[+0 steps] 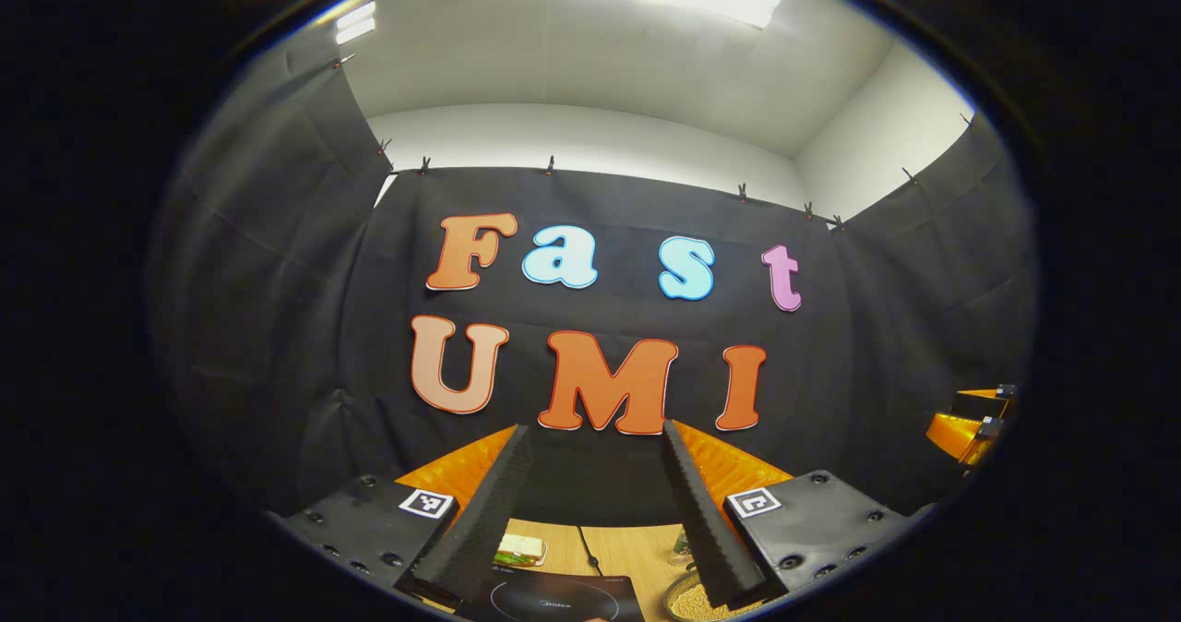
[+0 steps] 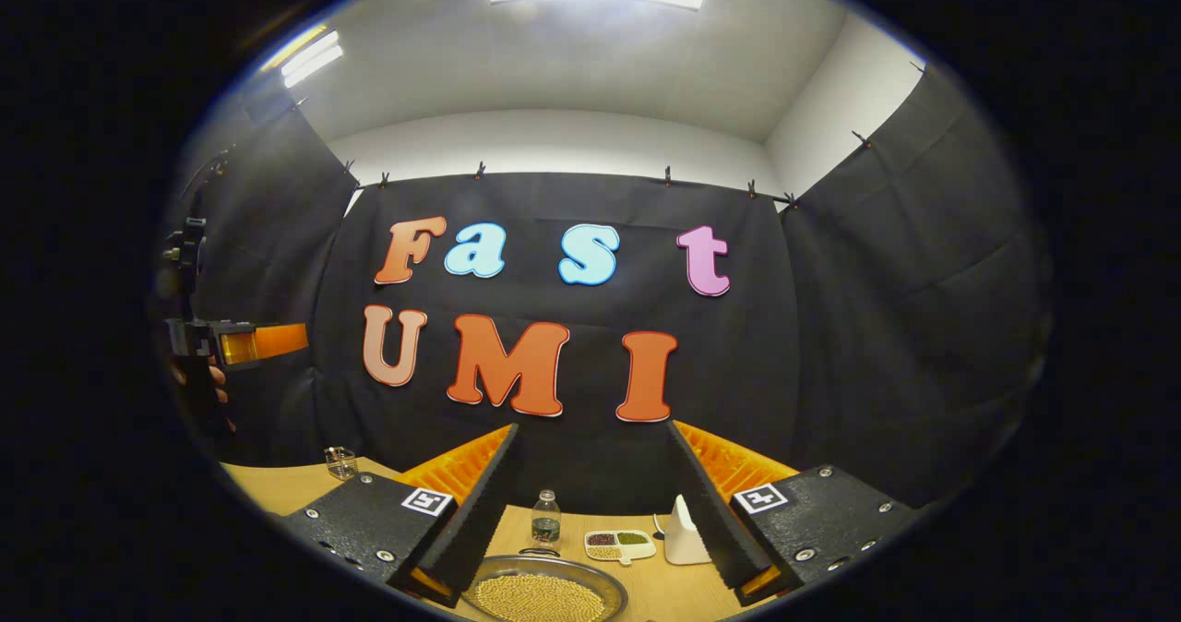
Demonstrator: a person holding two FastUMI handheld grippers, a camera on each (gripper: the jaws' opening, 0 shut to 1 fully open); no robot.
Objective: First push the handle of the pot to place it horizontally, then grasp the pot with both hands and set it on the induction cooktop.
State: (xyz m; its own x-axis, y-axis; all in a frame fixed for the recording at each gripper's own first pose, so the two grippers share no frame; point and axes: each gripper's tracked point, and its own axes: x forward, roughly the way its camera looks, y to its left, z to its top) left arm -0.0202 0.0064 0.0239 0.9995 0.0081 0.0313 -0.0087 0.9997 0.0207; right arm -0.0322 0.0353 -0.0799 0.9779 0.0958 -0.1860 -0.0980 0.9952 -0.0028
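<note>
A metal pot [image 2: 544, 594] holding pale yellow beans sits on the wooden table [image 2: 277, 484], low in the right gripper view between my fingers. My right gripper [image 2: 592, 430] is raised above it and open, holding nothing. In the left gripper view the pot's rim [image 1: 690, 604] peeks out beside the right finger, and the black induction cooktop [image 1: 554, 599] lies at the bottom centre. My left gripper [image 1: 596, 433] is open and empty, held high and aimed at the booth wall. The pot's handle is hidden.
Behind the pot stand a small water bottle [image 2: 546, 519], a divided dish of beans [image 2: 620, 544] and a white object [image 2: 683, 534]. A glass [image 2: 340, 462] sits far left. A sandwich [image 1: 519, 550] and a cable [image 1: 586, 548] lie behind the cooktop. A hand [image 2: 214, 382] holds the other gripper at the left edge.
</note>
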